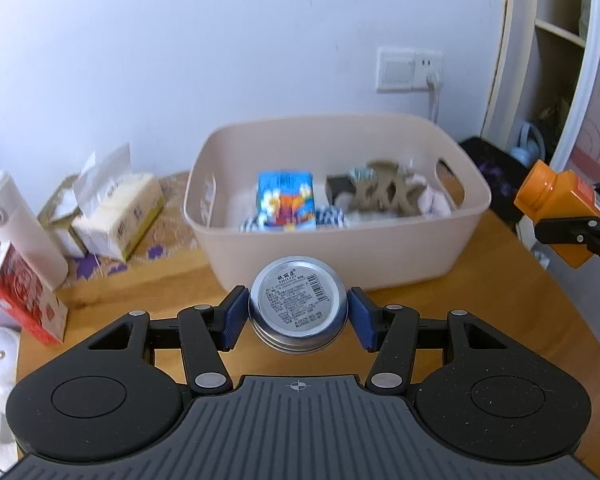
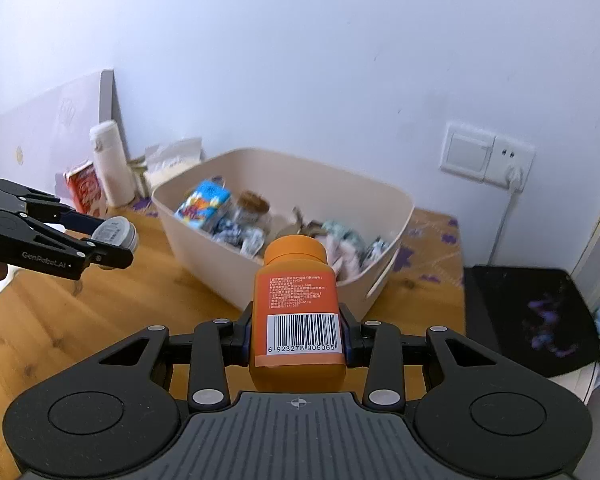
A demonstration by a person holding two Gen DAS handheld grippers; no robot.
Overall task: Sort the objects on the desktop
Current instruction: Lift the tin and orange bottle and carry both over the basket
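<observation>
L tongs (image 1: 299, 317) are clamped on a round tin (image 1: 299, 304), held flat, label up, above the desk (image 1: 480, 320) just short of the bin's near wall. R tongs (image 2: 296, 336) are clenched on an orange bottle (image 2: 297, 304), cap fwd, also short of the beige bin (image 1: 380, 248). Both items should be carried over the rim before release, approx. level, then lowered into a gap, not dropped onto the blue carton (image 1: 286, 200) or the brown clip (image 1: 384, 192). Bin is already fairly full; free room is judged best near its front wall. Bottle is best kept clear of the handle cut-out. Tissue pack (image 1: 120, 212) and white flask (image 1: 20, 224) stand by the desk's back-left edge, well apart from the path.
</observation>
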